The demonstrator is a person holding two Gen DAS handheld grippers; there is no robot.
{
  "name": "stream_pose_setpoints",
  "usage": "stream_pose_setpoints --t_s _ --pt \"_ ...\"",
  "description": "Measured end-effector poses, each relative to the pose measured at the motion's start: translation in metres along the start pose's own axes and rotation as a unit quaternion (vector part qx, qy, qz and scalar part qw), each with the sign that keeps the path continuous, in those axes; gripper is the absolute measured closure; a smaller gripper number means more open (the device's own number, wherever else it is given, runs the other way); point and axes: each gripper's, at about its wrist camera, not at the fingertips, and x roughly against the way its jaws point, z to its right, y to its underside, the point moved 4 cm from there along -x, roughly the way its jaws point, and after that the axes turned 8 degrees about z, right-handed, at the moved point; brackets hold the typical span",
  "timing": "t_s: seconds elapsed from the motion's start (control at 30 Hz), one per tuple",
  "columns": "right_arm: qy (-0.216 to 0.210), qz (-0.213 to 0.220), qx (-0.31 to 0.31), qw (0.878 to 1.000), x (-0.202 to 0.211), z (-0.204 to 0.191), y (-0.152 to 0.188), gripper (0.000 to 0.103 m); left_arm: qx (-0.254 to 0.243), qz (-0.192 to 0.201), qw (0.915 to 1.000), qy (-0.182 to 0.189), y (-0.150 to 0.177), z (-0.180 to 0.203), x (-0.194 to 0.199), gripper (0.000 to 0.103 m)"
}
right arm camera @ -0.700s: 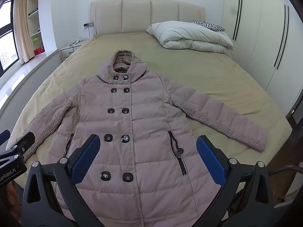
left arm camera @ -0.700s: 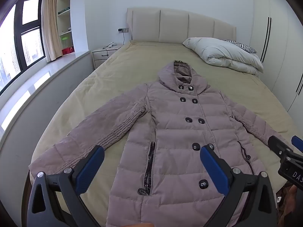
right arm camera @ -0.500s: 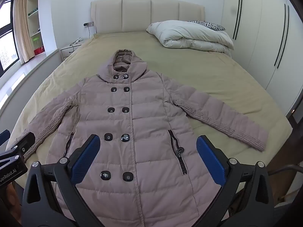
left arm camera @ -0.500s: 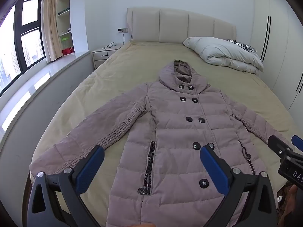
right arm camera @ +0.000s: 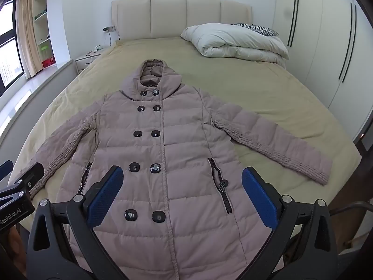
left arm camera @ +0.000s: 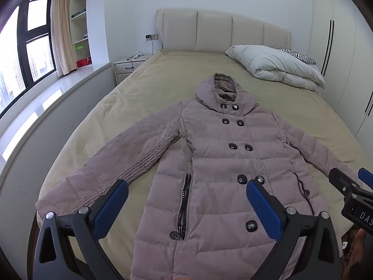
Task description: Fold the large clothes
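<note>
A dusty-pink hooded puffer coat (left arm camera: 223, 158) lies flat, front up, on the bed, hood toward the headboard, both sleeves spread out to the sides. It also shows in the right wrist view (right arm camera: 163, 144). My left gripper (left arm camera: 186, 198) is open and empty, above the coat's lower left part near the left pocket zipper (left arm camera: 184, 205). My right gripper (right arm camera: 181, 186) is open and empty, above the coat's lower front by the bottom buttons. Each gripper shows at the edge of the other's view.
The bed (left arm camera: 149, 88) has a tan sheet and a beige padded headboard (left arm camera: 221, 32). A folded white duvet (left arm camera: 275, 67) lies at the far right corner. A nightstand (left arm camera: 128, 66) and window ledge (left arm camera: 46, 98) are on the left; white wardrobes (right arm camera: 326, 46) are on the right.
Both views have shifted very slightly; the coat sits a touch higher in frame. Both grippers stay open and the coat has not moved.
</note>
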Motion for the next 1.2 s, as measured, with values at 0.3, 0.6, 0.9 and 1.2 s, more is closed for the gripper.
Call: stream_pose_setpoints --t_s 0.3,0.6,0.9,1.2 --pt "-0.001 -0.002 0.0 1.0 0.0005 -0.0025 0.0037 0.0 0.0 -0.001 1.0 0.0 -0.0001 -0.0002 -0.0002 0.0" --pt "-0.002 -0.003 -0.001 1.0 -0.0012 -0.0023 0.0027 0.0 0.001 -0.001 1.0 0.0 0.0 0.0004 -0.0002 0.0" --pt "-0.002 -0.004 -0.001 1.0 -0.0028 -0.003 0.0046 0.0 0.0 -0.001 1.0 0.001 0.0004 0.0027 0.0012 0.0" --pt "-0.003 -0.005 -0.002 1.0 -0.0029 -0.0034 0.0048 0.0 0.001 -0.001 1.0 0.0 0.0004 0.0023 -0.0002 0.0"
